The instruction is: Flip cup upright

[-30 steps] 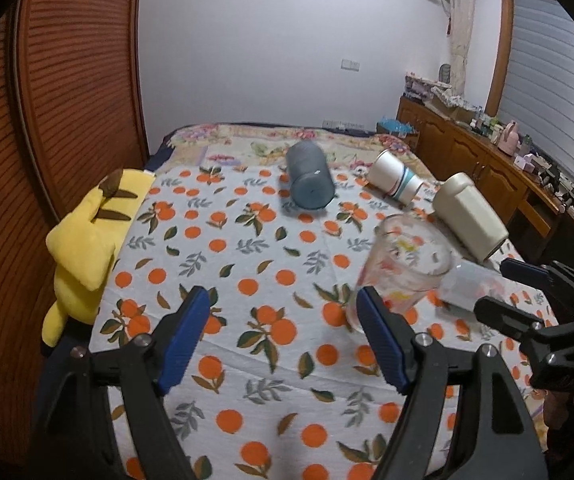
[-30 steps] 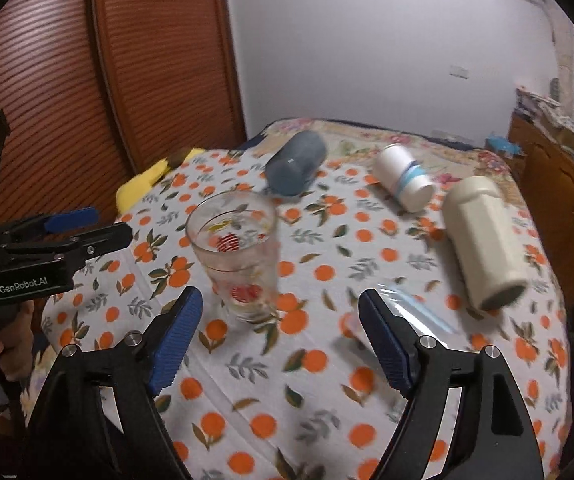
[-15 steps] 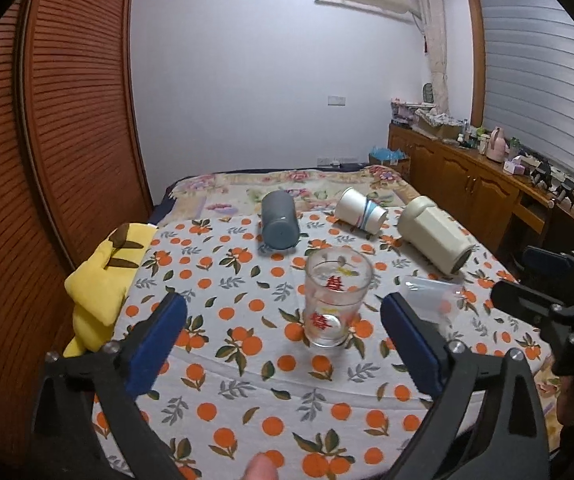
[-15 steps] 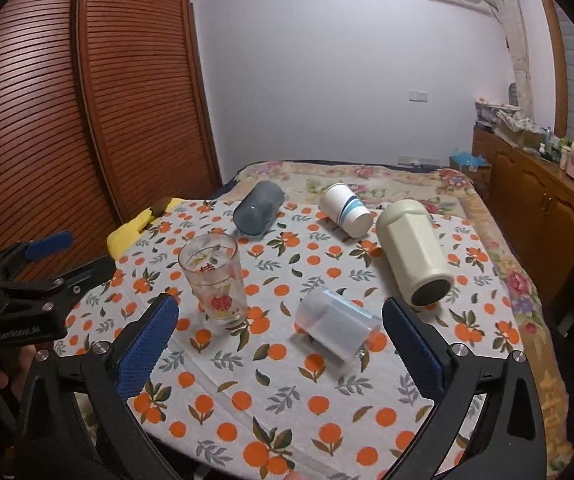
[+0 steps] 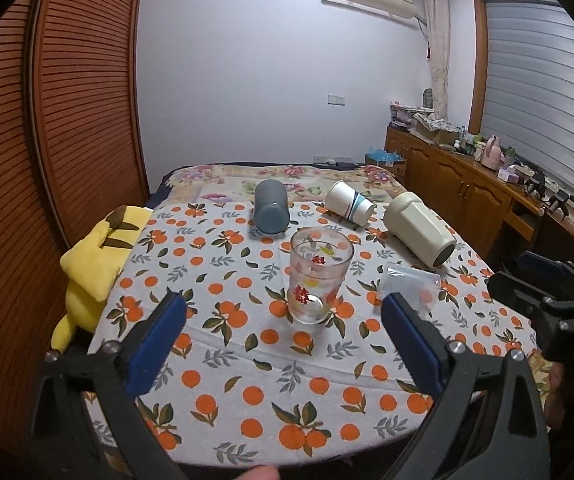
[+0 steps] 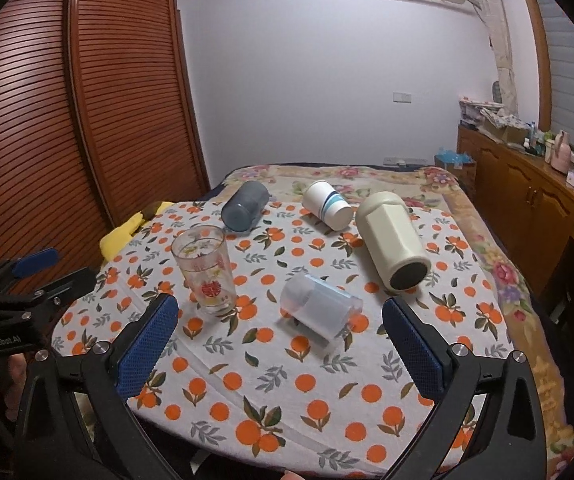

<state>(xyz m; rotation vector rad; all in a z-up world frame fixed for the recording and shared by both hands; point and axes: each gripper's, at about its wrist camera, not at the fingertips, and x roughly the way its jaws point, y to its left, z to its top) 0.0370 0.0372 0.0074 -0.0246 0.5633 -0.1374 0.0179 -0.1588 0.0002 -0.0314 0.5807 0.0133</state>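
Note:
A clear printed glass [image 5: 319, 276] [image 6: 205, 270] stands upright on the orange-patterned cloth. A clear plastic cup [image 6: 319, 310] [image 5: 409, 284] lies on its side to its right. A grey cup [image 5: 270, 208] [image 6: 246, 206], a white striped paper cup [image 5: 349, 202] [image 6: 327, 203] and a cream cup [image 5: 419, 230] [image 6: 393, 240] lie on their sides farther back. My left gripper [image 5: 283, 340] is open and empty, short of the glass. My right gripper [image 6: 279, 340] is open and empty, short of the clear plastic cup.
A yellow plush toy [image 5: 95, 256] lies at the table's left edge beside a wooden slatted wardrobe [image 5: 67, 120]. A wooden sideboard [image 6: 527, 196] with clutter runs along the right wall. The table's near edge [image 5: 287, 456] is close below the grippers.
Both grippers have pulled back and up from the table, away from the upright glass. The view now takes in the whole table. No cup has moved.

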